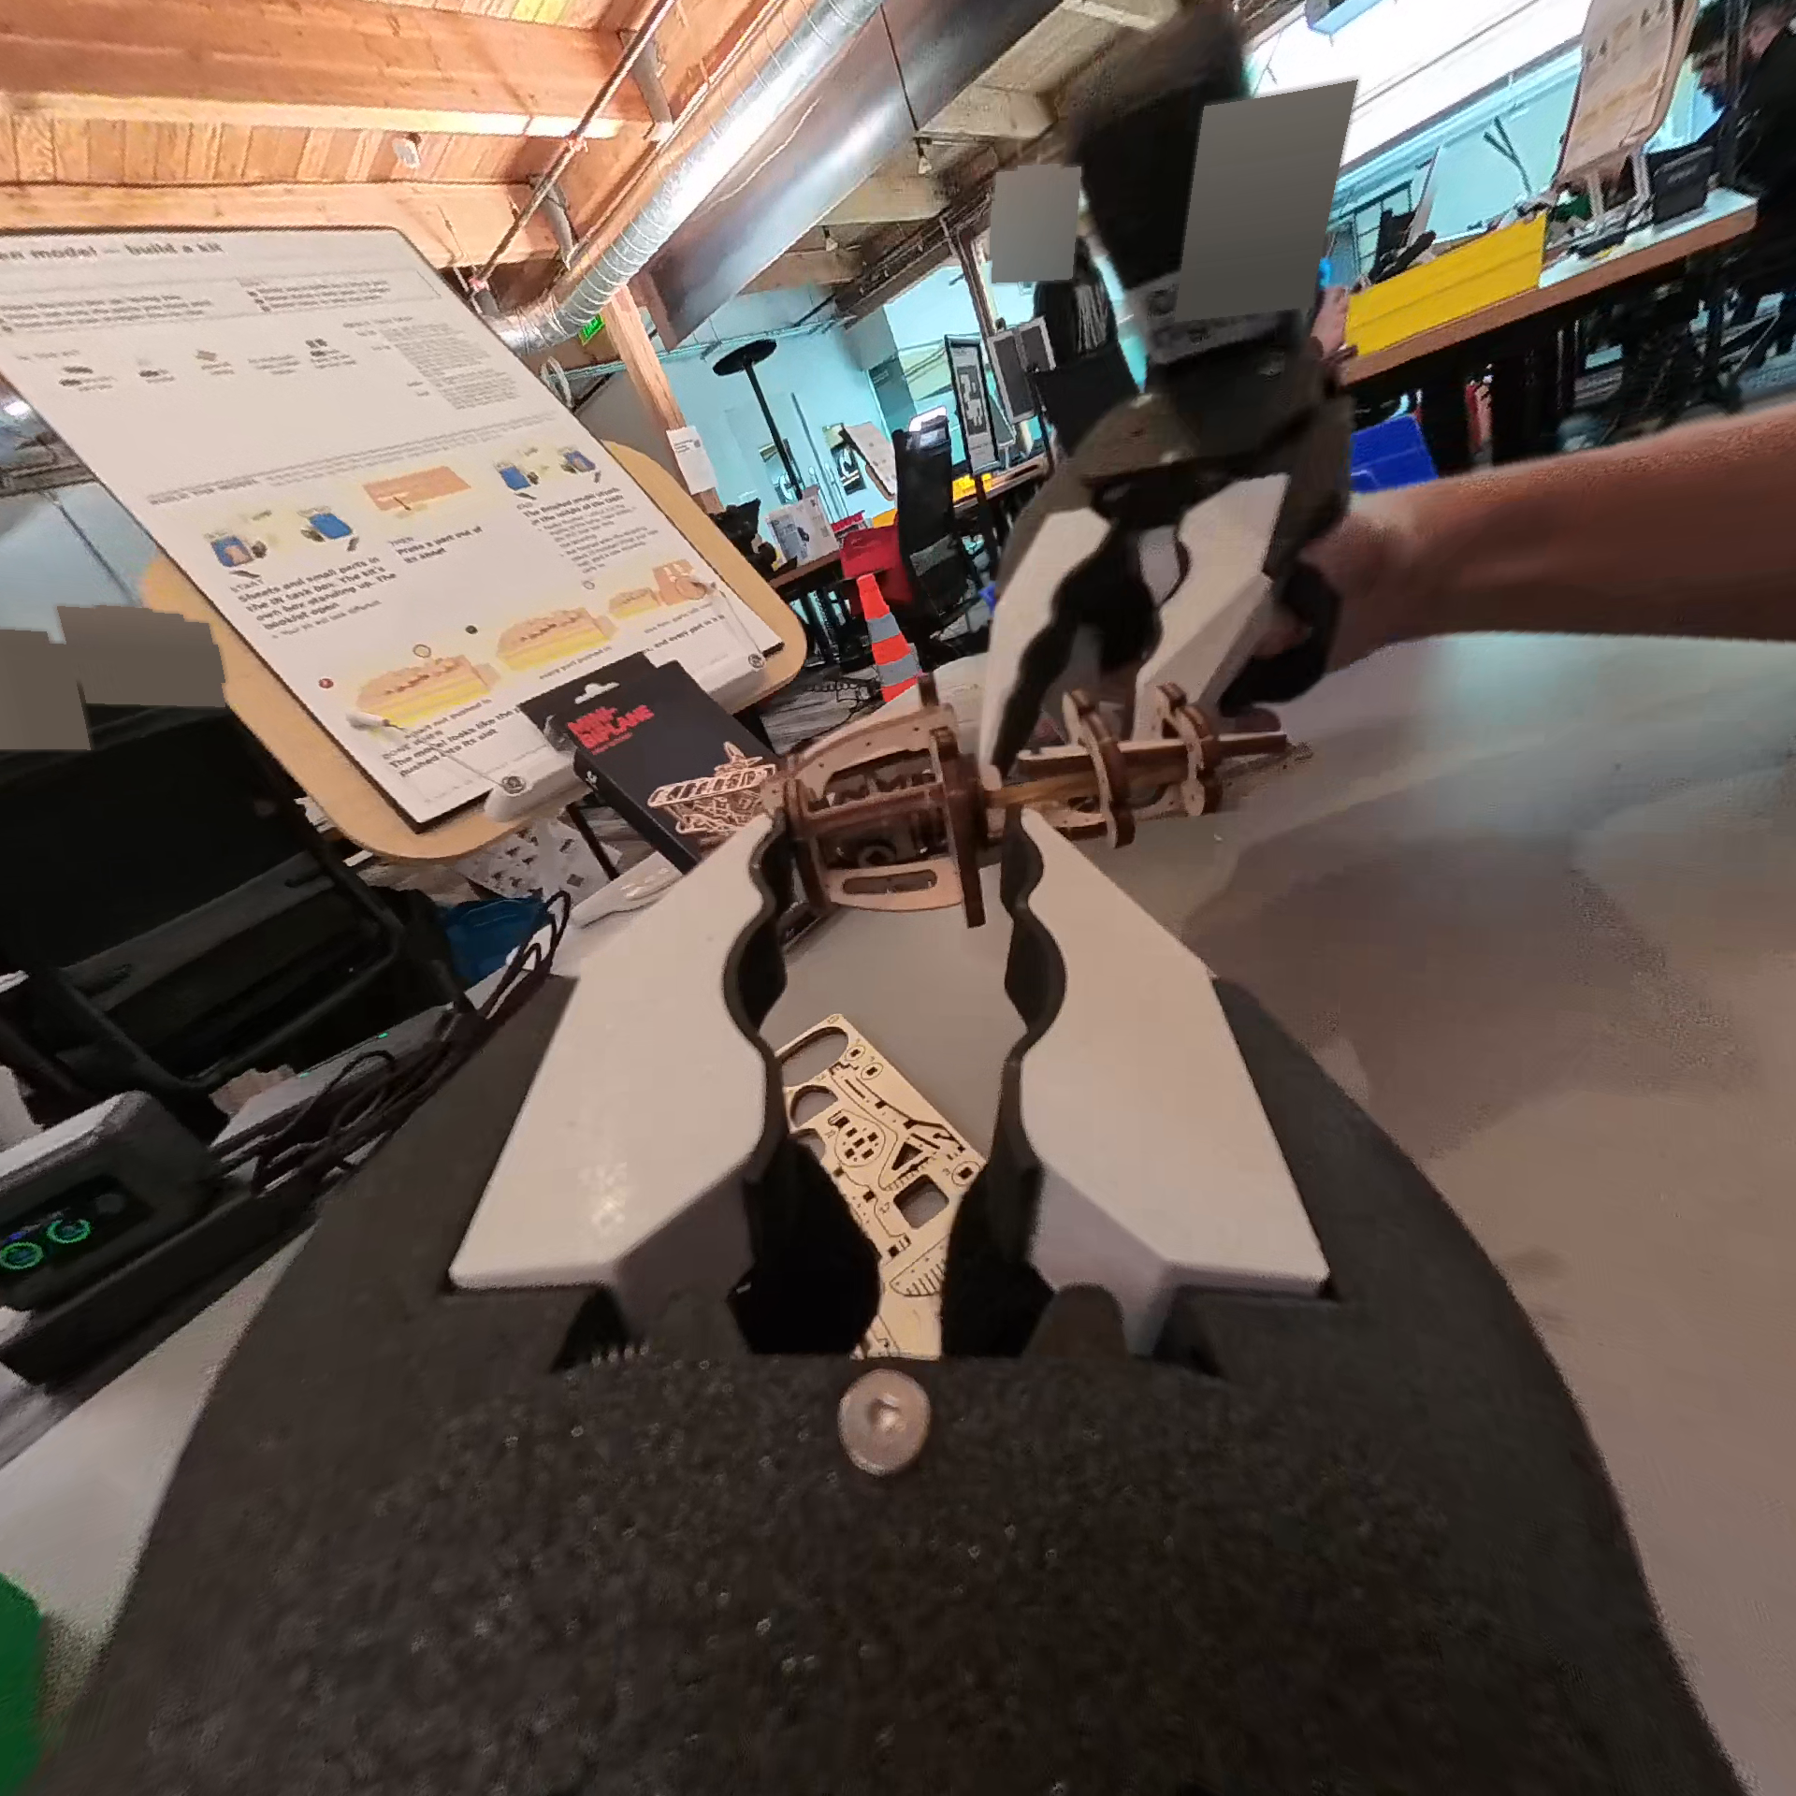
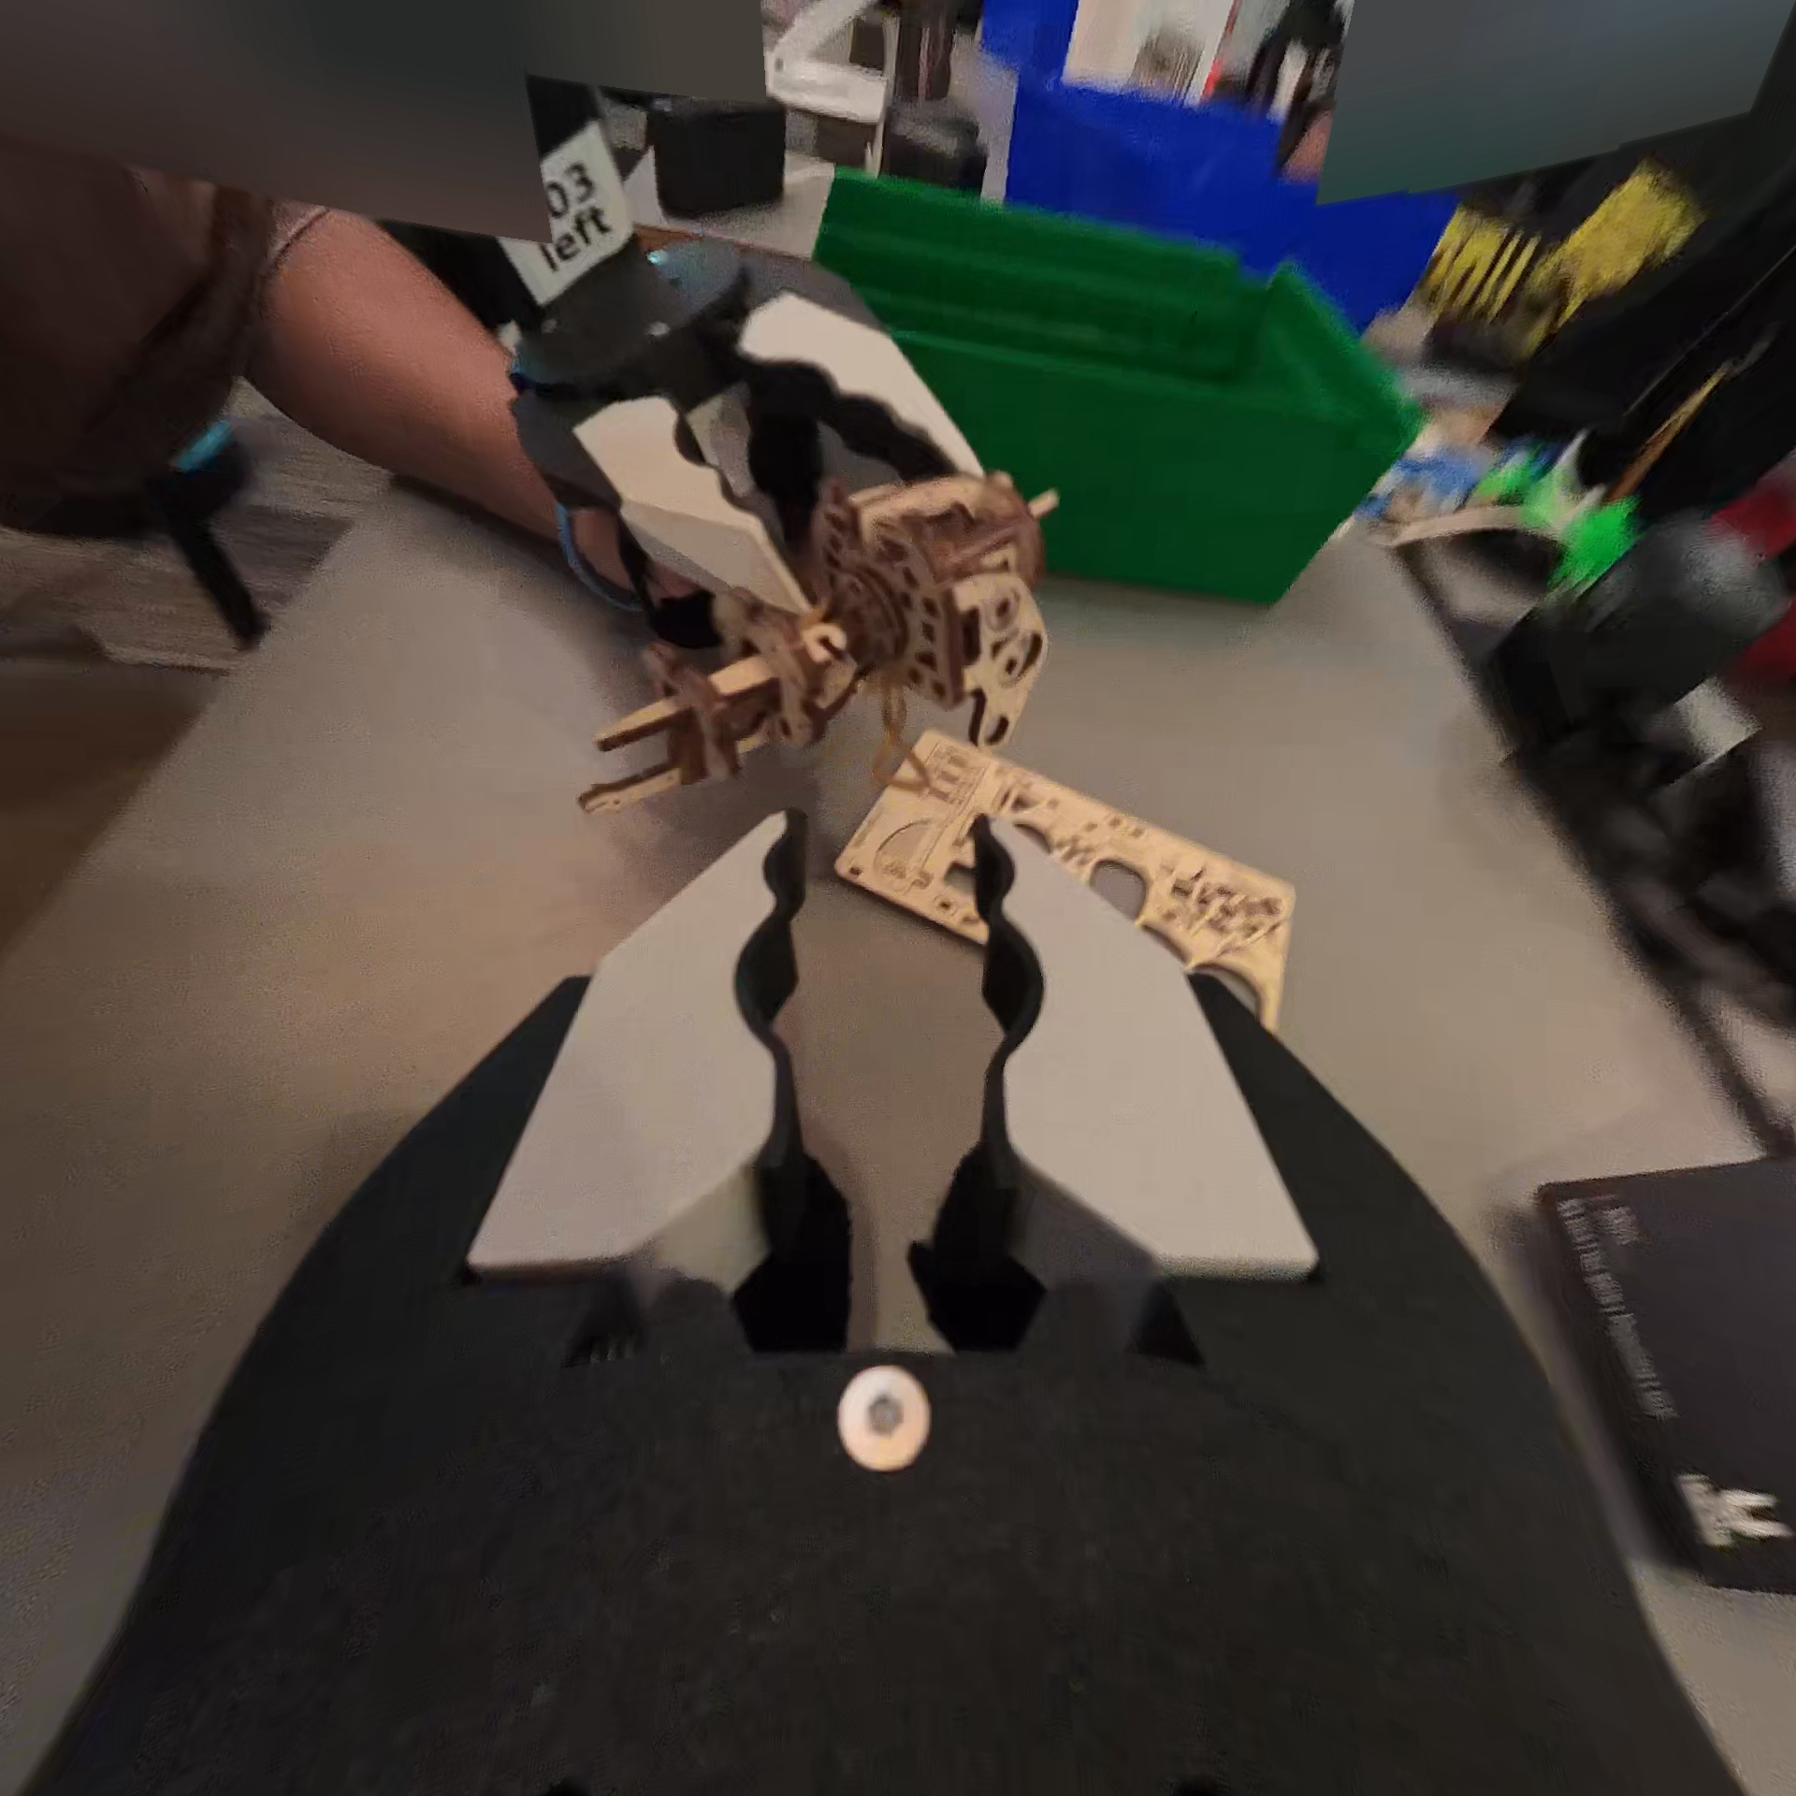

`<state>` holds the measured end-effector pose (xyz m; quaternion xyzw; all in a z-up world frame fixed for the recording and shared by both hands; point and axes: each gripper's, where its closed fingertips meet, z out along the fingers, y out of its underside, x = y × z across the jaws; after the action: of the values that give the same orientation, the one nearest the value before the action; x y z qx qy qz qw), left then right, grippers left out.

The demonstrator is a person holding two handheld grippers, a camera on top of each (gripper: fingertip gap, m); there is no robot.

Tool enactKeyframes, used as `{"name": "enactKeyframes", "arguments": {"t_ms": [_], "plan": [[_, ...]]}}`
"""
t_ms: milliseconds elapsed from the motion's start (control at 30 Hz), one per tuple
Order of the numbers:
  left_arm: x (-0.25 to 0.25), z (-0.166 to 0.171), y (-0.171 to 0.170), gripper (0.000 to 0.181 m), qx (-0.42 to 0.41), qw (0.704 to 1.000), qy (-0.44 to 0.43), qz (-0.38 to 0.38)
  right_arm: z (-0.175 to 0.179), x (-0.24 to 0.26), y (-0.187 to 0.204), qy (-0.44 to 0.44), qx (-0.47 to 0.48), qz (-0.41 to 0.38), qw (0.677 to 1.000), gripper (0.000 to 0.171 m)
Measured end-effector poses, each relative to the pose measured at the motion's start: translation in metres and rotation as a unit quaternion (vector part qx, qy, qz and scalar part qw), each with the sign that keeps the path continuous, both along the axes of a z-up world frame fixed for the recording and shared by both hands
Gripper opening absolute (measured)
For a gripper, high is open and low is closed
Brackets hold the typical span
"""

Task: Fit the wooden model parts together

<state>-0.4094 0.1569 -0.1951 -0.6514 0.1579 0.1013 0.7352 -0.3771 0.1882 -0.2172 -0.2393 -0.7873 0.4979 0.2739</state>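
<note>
My left gripper [image 1: 899,831] is shut on the front body of a small wooden model plane [image 1: 875,826] and holds it above the grey table [image 1: 1458,972]. The model's thin ribbed tail [image 1: 1118,777] sticks out to the right. In the right wrist view the left gripper [image 2: 875,544] holds the model [image 2: 914,603] tilted, tail down-left. My right gripper [image 2: 884,831] is open and empty, just short of the model. In the left wrist view the right gripper [image 1: 1079,729] hangs over the tail with one fingertip [image 1: 1001,758] beside it. A punched-out wooden parts sheet [image 2: 1069,865] lies flat below; it also shows in the left wrist view [image 1: 875,1147].
An instruction board [image 1: 340,486] leans at the back left, with the black kit box [image 1: 661,748] in front of it. The box [image 2: 1681,1380] lies at the right in the right wrist view. A green bin [image 2: 1118,389] stands behind the model. Cables and a device [image 1: 87,1234] sit left.
</note>
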Motion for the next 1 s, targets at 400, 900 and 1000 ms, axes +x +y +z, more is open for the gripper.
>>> {"name": "enactKeyframes", "arguments": {"t_ms": [400, 900, 1000], "plan": [[0.004, -0.004, 0.002, 0.041, -0.015, 0.999, -0.023, -0.021, 0.0, -0.003, -0.006, 0.201, 0.218, -0.069, 0.953, 0.023], [0.007, -0.006, 0.002, 0.041, -0.018, 0.999, -0.013, -0.023, -0.009, -0.011, 0.001, 0.068, 0.058, -0.075, 0.993, 0.0], [0.004, -0.008, 0.003, 0.041, -0.019, 1.0, 0.006, -0.008, -0.005, -0.008, -0.001, -0.073, -0.116, -0.052, 0.989, 0.0]]}}
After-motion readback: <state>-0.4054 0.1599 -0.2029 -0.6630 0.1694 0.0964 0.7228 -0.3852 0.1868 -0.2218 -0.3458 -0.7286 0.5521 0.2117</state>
